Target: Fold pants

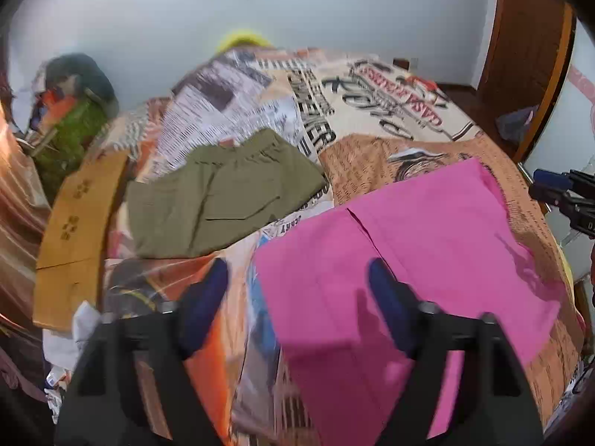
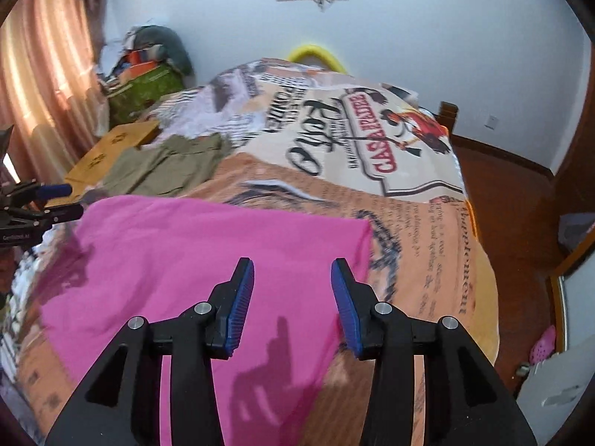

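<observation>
Pink pants [image 1: 427, 245] lie flat on the printed bedspread [image 1: 372, 111], near the front. My left gripper [image 1: 299, 278] is open and empty, hovering over the pants' left edge. In the right wrist view the pink pants [image 2: 193, 252] spread across the middle. My right gripper [image 2: 292, 278] is open and empty above their right part. The right gripper shows at the right edge of the left wrist view [image 1: 557, 189], and the left gripper at the left edge of the right wrist view [image 2: 55, 200].
Folded olive-green shorts [image 1: 223, 193] lie further back on the bed, also seen in the right wrist view [image 2: 167, 167]. A cardboard box [image 1: 74, 230] stands at the left edge. A clutter pile [image 1: 74, 111] is by the wall. Wooden floor [image 2: 513, 204] is to the right.
</observation>
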Demonstrator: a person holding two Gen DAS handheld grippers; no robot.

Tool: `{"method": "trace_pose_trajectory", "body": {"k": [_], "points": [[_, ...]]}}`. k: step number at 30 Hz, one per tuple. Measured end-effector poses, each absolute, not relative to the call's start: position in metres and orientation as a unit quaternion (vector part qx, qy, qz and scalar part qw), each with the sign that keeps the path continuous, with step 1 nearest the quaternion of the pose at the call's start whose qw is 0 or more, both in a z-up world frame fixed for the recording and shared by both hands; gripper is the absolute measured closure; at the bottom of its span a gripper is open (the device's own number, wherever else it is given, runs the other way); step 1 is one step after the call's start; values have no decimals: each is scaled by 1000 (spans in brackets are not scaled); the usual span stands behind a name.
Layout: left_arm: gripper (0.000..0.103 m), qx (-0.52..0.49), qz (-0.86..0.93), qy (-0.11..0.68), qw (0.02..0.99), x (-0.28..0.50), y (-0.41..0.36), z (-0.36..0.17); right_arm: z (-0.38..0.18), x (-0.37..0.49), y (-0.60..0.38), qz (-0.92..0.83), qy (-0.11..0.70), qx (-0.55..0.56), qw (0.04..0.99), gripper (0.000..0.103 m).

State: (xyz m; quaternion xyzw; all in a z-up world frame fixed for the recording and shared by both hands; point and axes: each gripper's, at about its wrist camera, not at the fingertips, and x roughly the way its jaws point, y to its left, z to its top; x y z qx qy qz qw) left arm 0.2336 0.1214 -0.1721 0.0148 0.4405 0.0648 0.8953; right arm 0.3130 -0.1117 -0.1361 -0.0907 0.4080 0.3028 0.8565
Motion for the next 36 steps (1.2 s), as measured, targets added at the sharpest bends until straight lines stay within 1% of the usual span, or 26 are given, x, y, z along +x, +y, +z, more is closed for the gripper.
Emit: {"method": "trace_pose_trajectory", "body": {"k": [1,3,10,15,22,26,30,32,34,36], "points": [[16,16,66,436,897,227,119,-169,-133,306,-111,308,407,-89,855,62],[16,16,64,432,900,209,115,-161,-128,289,-108,319,404,-89,853,59],[16,-31,41,440,896,162,105,-158,-127,238,-96,348,402,-83,843,58],[16,-69,23,473,878,141,97,-181,-148,219,-86,350,414,-86,836,57],[16,-89,6,516,852,124,81,-213,-190,223,-88,326,466,-74,819,57],[16,-128,-8,532,837,122,76,-227,-194,221,-95,326,468,-61,819,50],[6,-139,-16,525,839,123,70,-229,-194,221,-97,330,468,-54,818,49],[5,-154,-23,523,838,125,70,-230,-195,217,-96,331,465,-57,819,49],[1,-171,-30,522,835,130,71,-231,-195,216,-96,332,463,-59,819,49],[1,-196,-32,517,833,136,76,-233,-196,216,-97,334,463,-57,819,49]]}}
